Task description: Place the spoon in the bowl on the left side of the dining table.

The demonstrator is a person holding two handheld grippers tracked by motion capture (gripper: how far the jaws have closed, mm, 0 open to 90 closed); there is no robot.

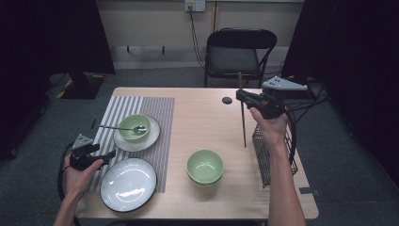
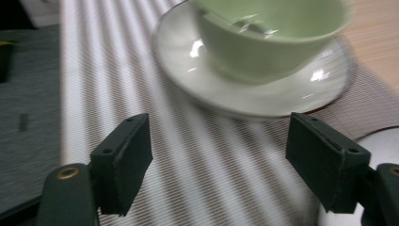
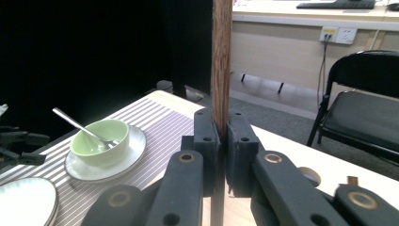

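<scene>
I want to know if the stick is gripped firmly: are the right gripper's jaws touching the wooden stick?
Touching. In the right gripper view, the right gripper has both jaws pressed against the upright wooden stick, with no gap on either side.

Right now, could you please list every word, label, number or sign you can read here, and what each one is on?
None can be read.
The bowls, plates, striped mat, wooden stick and both grippers bear no lettering.
The wall socket has marks too small to read.
</scene>
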